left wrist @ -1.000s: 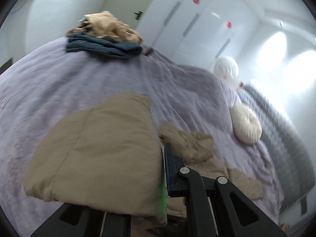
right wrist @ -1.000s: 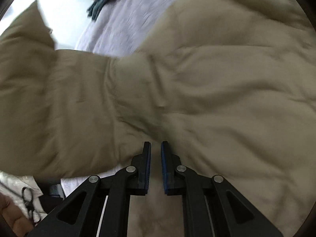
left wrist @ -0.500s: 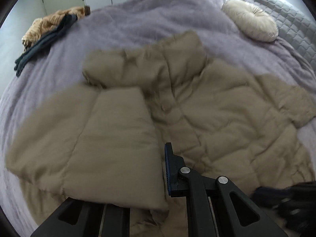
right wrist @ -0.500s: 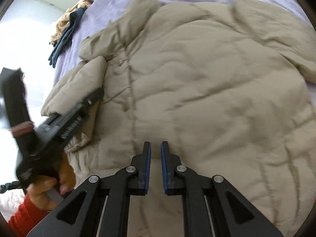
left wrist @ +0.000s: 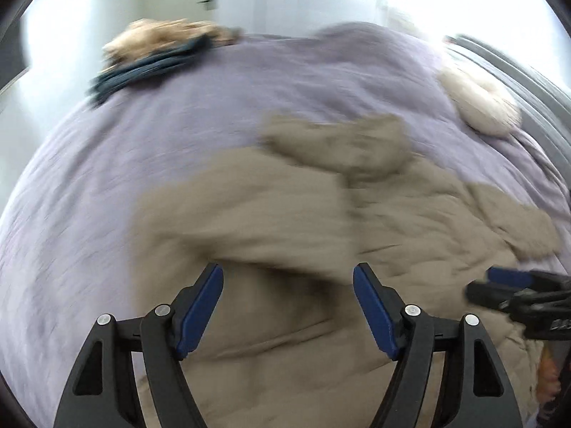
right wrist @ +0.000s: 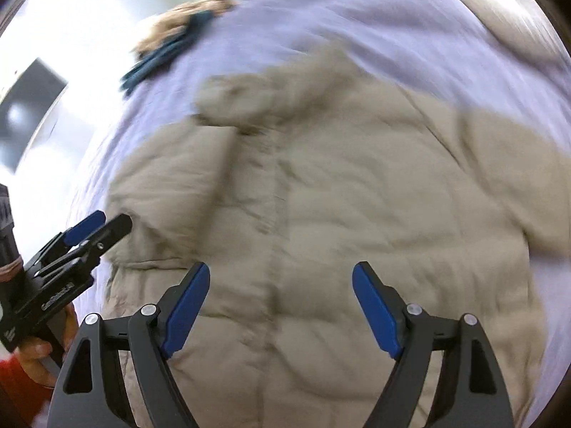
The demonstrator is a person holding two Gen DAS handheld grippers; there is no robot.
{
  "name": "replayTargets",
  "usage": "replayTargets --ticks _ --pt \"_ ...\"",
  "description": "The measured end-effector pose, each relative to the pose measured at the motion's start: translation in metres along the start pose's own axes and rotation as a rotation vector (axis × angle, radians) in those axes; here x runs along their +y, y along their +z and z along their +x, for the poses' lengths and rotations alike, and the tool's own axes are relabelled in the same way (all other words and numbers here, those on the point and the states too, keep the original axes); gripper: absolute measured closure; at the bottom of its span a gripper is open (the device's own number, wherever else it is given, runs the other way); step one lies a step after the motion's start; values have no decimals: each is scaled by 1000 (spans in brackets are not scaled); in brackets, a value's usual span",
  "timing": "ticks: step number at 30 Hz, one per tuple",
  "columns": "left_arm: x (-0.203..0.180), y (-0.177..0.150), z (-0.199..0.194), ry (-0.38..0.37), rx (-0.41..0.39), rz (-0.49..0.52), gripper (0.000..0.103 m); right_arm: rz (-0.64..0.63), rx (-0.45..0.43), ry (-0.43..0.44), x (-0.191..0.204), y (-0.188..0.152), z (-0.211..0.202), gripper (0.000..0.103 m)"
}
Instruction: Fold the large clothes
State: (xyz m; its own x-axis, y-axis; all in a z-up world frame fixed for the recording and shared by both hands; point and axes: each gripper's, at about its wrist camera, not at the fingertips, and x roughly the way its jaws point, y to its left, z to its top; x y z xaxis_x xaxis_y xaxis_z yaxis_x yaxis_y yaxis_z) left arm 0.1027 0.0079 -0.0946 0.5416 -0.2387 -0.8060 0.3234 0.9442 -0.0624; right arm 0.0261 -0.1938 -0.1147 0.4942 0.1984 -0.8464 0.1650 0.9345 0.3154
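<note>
Both tools are let go, jaws wide, holding nothing: the left gripper (left wrist: 288,303) and the right gripper (right wrist: 281,303) hang over the tan coat (right wrist: 357,214). It lies on the purple bed (left wrist: 142,142), one side folded in. Next fold probably needs the other sleeve (left wrist: 514,221).

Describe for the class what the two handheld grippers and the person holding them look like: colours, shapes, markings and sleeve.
Both the left gripper and the right gripper have black angular plastic fingers with triangular cut-outs, silver pivot screws and flat blue pads. In the right wrist view, the left gripper's black body bears small white lettering, too blurred to read, and the bare hand holding it has a red sleeve.
</note>
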Motion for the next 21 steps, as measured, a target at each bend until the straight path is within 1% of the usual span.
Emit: replayTargets --ticks 2,3,5,6,8,10,11,14,16,18,19,21 --pt "32 -15 -8 66 15 -80 27 -125 -18 -20 33 10 4 18" --pt "42 -20 -8 91 26 -106 27 -198 -27 -37 53 15 9 18" --pt "63 -34 -6 137 70 -153 27 -318 -36 -75 84 18 20 18" --pt "69 -41 -2 154 95 -162 27 -388 -37 -105 101 19 30 18" --pt "75 -54 8 187 142 -165 27 -487 -45 -135 124 18 46 18" --pt "78 -62 19 216 161 -143 27 -549 -35 -158 141 21 65 18" --pt "79 -62 24 226 159 -141 27 -559 -34 -175 145 24 73 18" --pt "84 -50 44 239 133 -195 27 -565 -52 -247 155 39 93 18" --pt "90 -49 54 293 119 -223 27 -544 -101 -280 156 50 97 20" --pt "98 -48 62 325 118 -263 27 -455 -200 -309 148 64 88 20" --pt "103 -49 64 318 115 -296 27 -377 -230 -320 135 71 83 20" --pt "114 -53 64 290 109 -352 26 -177 -243 -317 97 85 75 20"
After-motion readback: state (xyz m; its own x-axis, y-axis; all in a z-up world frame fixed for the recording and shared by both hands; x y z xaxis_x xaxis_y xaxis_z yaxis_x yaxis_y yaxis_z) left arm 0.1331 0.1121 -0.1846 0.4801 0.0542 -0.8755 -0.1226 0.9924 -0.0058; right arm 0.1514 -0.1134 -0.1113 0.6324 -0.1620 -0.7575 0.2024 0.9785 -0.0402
